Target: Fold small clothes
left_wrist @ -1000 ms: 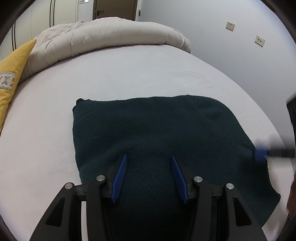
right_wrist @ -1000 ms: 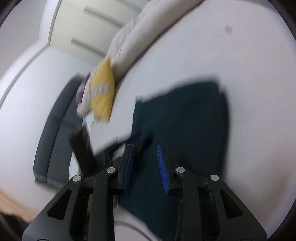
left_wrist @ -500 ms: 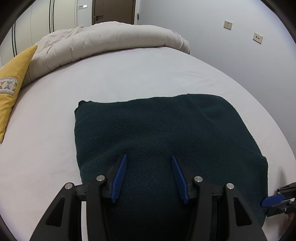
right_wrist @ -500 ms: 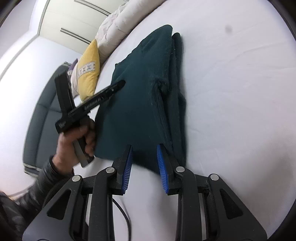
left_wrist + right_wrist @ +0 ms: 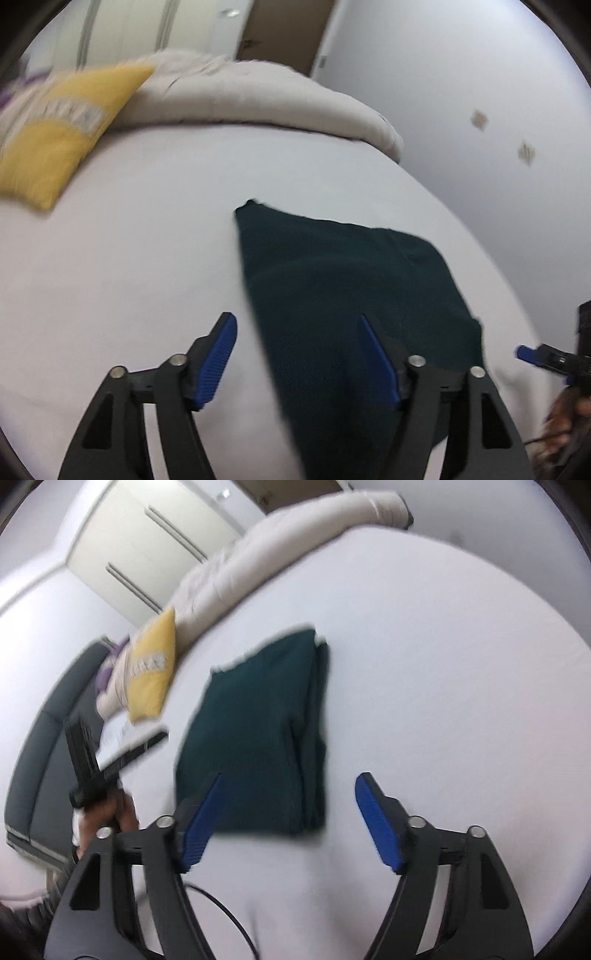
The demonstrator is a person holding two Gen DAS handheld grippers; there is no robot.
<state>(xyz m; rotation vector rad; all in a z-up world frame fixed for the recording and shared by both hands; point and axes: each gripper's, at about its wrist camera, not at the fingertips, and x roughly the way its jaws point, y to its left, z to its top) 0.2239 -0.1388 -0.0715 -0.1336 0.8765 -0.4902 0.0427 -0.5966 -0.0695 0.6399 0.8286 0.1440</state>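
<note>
Left wrist view: the left gripper [image 5: 297, 356] hangs above the bed with its jaws spread wide and nothing clamped; they have just been opening, and the near left edge of the dark green garment [image 5: 347, 295] runs beneath the gap without either blue pad pressing on it. One garment, folded flat on the white sheet [image 5: 129, 277], right of centre. Half a second ago it filled the middle of this view under much narrower jaws; now it sits off to the right and the picture is smeared. One yellow cushion [image 5: 55, 147] lies at upper left against one rolled beige duvet [image 5: 240, 96], and two wall sockets [image 5: 524, 152] show on the right wall. At the far right edge a blue tip of the right gripper [image 5: 524, 352] pokes in. Right wrist view: the right gripper [image 5: 282, 821] is released too, jaws freshly swung wide apart, empty, with the garment's near edge lying between and beyond the pads, untouched. The garment [image 5: 258, 731] shows as a stacked rectangle, its layers visible along the right side. Earlier these pads stood close together right at that edge; now they stand clear of it. A hand [image 5: 107, 812] at left holds the left gripper's handle beside the cushion [image 5: 151, 675].
</note>
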